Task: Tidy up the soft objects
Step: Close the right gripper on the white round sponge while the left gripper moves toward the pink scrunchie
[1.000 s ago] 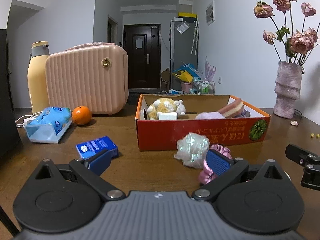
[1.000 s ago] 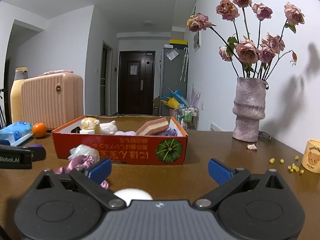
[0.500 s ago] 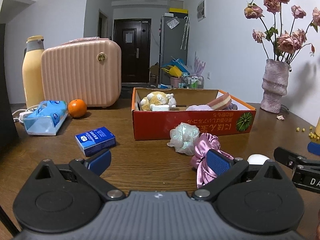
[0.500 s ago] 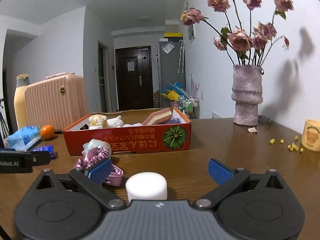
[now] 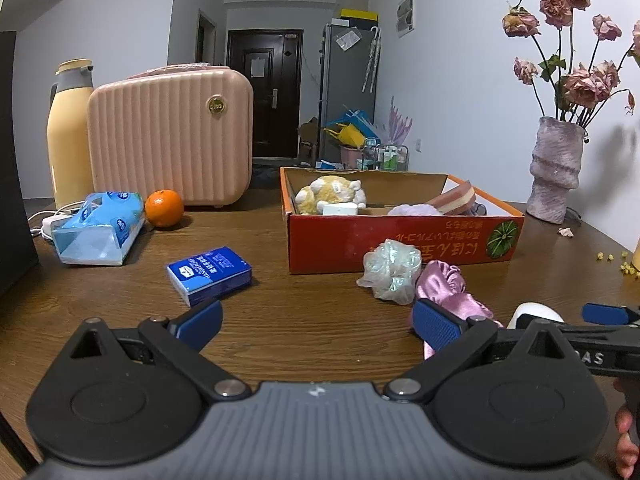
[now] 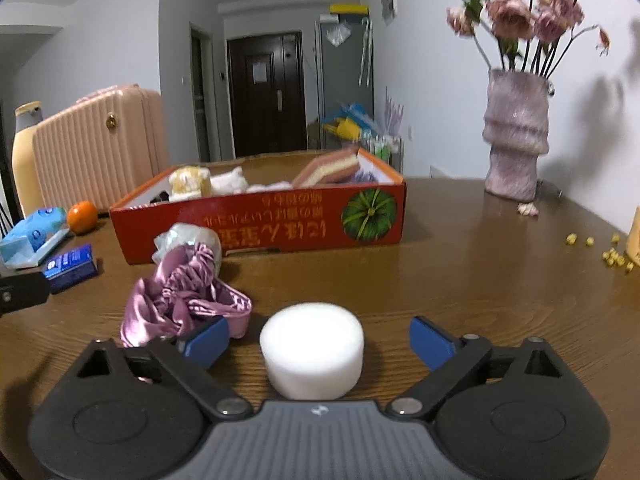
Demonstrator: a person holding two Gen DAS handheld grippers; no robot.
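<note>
The white round foam cylinder (image 6: pixel 312 350) stands upright on the brown wooden table (image 6: pixel 460 280), at 12 o'clock from the right gripper (image 6: pixel 318 340) and between its two blue pads. The jaws are closing, but gaps remain on both sides, so nothing is held yet. The left gripper (image 5: pixel 316 326) is spread wide and empty; the cylinder lies at its 3 o'clock, so the right hand is clearly nearer. The red cardboard box (image 6: pixel 280 224) waits at 11 o'clock.
</note>
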